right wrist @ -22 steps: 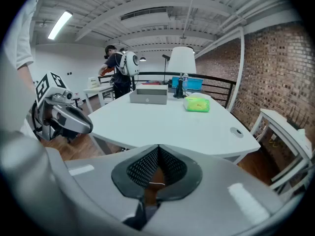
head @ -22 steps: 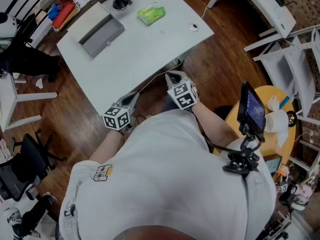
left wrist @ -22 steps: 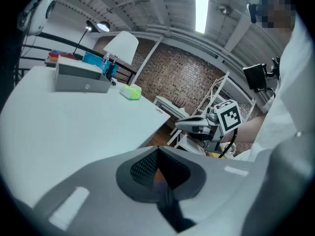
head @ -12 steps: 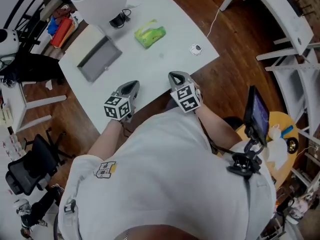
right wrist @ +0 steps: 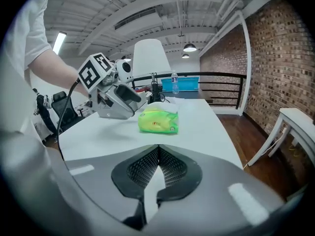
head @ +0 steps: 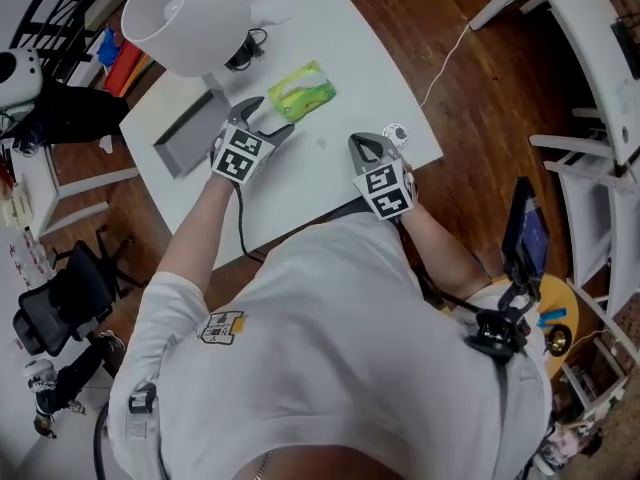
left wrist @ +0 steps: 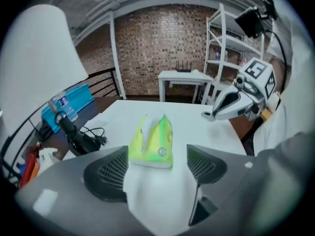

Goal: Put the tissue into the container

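A green tissue pack (head: 300,90) lies on the white table (head: 330,183), with white tissue showing at its top. My left gripper (head: 268,120) is just short of it and open. In the left gripper view the tissue pack (left wrist: 152,141) lies straight ahead of the gap between the jaws of the left gripper (left wrist: 155,168), and the pads do not touch it. The grey rectangular container (head: 190,133) lies left of that gripper. My right gripper (head: 365,149) is shut and empty over the table's near side. From there, the tissue pack (right wrist: 158,121) lies ahead, with the left gripper (right wrist: 135,100) beside it.
A large white lamp shade (head: 185,18) hangs over the table's far left, with black cables (head: 243,48) under it. A small round object (head: 396,131) lies near the right edge. The floor is wood, and a black chair (head: 55,313) stands at the left.
My left gripper has moved forward from the table's near edge up to the tissue pack. The right gripper has moved slightly further over the table.
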{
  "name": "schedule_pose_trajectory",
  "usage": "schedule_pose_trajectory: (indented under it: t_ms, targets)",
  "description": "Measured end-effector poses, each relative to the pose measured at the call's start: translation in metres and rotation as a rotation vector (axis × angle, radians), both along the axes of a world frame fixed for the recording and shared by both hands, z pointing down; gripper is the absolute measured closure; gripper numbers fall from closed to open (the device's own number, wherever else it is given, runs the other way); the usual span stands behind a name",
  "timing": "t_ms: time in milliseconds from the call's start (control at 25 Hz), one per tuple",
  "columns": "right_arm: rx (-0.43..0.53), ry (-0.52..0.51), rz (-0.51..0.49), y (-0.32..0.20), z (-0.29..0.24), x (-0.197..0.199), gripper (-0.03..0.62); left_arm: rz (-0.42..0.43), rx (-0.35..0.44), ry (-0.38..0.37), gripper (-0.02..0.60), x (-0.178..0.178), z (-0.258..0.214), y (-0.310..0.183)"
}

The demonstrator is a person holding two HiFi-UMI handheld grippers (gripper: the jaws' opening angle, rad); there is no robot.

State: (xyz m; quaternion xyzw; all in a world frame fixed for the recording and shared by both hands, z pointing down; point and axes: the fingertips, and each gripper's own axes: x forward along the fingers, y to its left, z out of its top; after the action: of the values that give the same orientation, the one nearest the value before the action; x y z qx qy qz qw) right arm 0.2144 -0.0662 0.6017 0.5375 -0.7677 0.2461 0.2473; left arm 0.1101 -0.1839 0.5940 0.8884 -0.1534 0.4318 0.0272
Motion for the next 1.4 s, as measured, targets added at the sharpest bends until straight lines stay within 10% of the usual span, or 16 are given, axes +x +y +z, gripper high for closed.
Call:
schedule_pose_trajectory:
  t_ms: [600,1400]
  targets:
    - [-0.082,-0.046,0.051,0.007,0.022,0.035,0.594,0.279,0.048,-0.335,0.125,0.046,0.073,-0.020]
    - [-0.068,-0.044,-0.001,0.004,0.020,0.026,0.594,0.224,0.130,-0.304,0.261,0.030,0.042,-0.019]
